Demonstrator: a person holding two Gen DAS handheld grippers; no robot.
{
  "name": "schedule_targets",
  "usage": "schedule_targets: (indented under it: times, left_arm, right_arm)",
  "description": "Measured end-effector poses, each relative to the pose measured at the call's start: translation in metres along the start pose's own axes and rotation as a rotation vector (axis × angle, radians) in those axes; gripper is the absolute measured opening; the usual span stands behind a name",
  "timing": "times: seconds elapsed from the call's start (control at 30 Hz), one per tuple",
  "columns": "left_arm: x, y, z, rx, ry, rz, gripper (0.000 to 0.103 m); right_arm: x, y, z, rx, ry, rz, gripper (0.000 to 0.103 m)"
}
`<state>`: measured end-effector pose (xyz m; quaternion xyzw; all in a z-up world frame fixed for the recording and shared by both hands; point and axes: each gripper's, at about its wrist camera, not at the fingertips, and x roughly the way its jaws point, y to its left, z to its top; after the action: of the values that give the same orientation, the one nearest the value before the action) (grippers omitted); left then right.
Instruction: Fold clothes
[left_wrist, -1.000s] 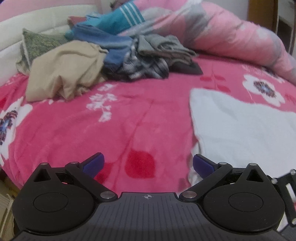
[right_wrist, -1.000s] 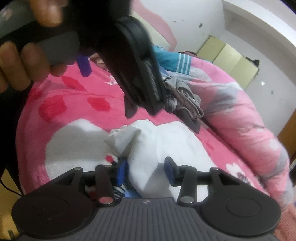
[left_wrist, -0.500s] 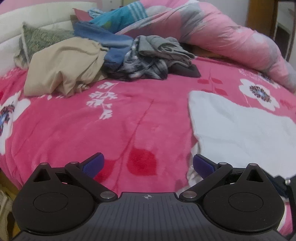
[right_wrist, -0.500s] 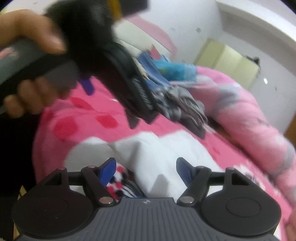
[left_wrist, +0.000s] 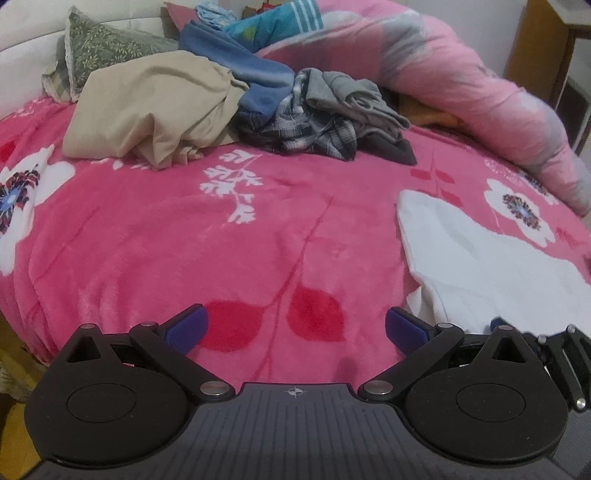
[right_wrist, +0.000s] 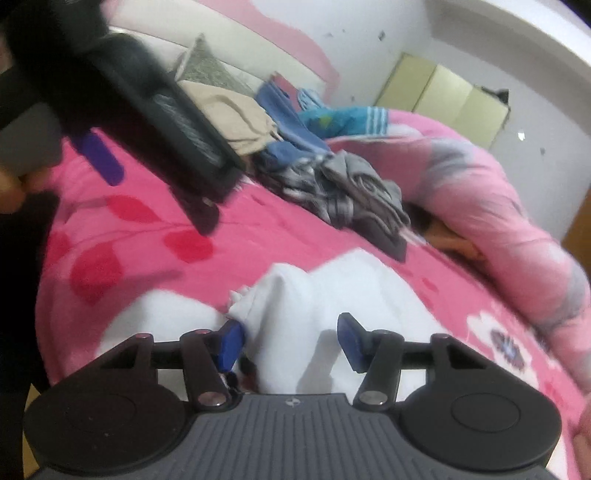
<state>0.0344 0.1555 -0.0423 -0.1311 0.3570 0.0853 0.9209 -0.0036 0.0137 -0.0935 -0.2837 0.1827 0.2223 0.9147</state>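
**White garment bunched between the right tool's pads**

Left tool (left_wrist: 294, 325) hovers spread wide above the pink bed (left_wrist: 184, 240), holding nothing. White garment (right_wrist: 332, 295) lies beside it; right tool (right_wrist: 290, 341), just closing, straddles a raised fold, pads not pressing.

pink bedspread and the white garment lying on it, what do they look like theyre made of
Pink bedspread: looks like plush fleece, matte, with a soft fuzzy nap and a printed flower pattern. White garment: probably thin woven or knit cotton, matte and smooth, lying in soft creases; the exact fibre can't be told.
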Motion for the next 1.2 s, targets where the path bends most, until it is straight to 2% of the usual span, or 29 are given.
schedule_targets:
  times: [0.13, 0.17, 0.23, 0.33, 0.43, 0.5, 0.6, 0.63, 0.77, 0.93, 1.07, 1.13, 1.2]
  left_arm:
    - [0.003, 0.004, 0.004, -0.014, -0.005, -0.033, 0.103]
    - [0.002, 0.004, 0.004, -0.018, -0.006, -0.055, 0.103]
    - [0.002, 0.007, 0.005, -0.035, -0.003, -0.104, 0.103]
    - [0.003, 0.010, 0.007, -0.061, -0.004, -0.170, 0.103]
    - [0.010, 0.013, 0.012, -0.106, 0.020, -0.229, 0.103]
    - [0.023, 0.016, 0.020, -0.175, 0.076, -0.259, 0.102]
    - [0.042, 0.018, 0.031, -0.256, 0.133, -0.320, 0.102]
    - [0.048, 0.014, 0.035, -0.251, 0.155, -0.346, 0.102]
    - [0.074, -0.003, 0.047, -0.234, 0.233, -0.433, 0.102]
    - [0.110, -0.029, 0.060, -0.252, 0.329, -0.514, 0.097]
    - [0.138, -0.050, 0.068, -0.209, 0.400, -0.498, 0.081]
    - [0.145, -0.058, 0.074, -0.192, 0.403, -0.491, 0.080]
    - [0.151, -0.065, 0.079, -0.178, 0.410, -0.488, 0.072]
  right_arm:
    - [0.001, 0.014, -0.003, -0.085, 0.001, 0.022, 0.053]
    - [0.004, 0.012, -0.003, -0.072, 0.007, 0.022, 0.048]
    - [0.011, -0.002, 0.001, -0.002, 0.030, 0.019, 0.016]
    - [0.011, -0.036, 0.002, 0.205, 0.047, 0.031, 0.007]
    - [0.004, -0.071, 0.001, 0.443, 0.030, 0.091, 0.006]
    - [-0.001, -0.088, -0.001, 0.551, 0.011, 0.121, 0.006]
    - [0.000, -0.106, -0.002, 0.635, -0.016, 0.145, 0.006]
    - [0.002, -0.110, -0.002, 0.651, -0.021, 0.151, 0.006]
    - [-0.001, -0.113, -0.004, 0.666, -0.032, 0.161, 0.006]
    - [-0.003, -0.102, -0.003, 0.624, -0.031, 0.162, 0.006]
    - [-0.002, -0.093, -0.001, 0.570, -0.036, 0.157, 0.006]
    - [-0.001, -0.091, 0.001, 0.549, -0.042, 0.159, 0.006]
    - [0.000, -0.089, 0.002, 0.537, -0.049, 0.162, 0.006]
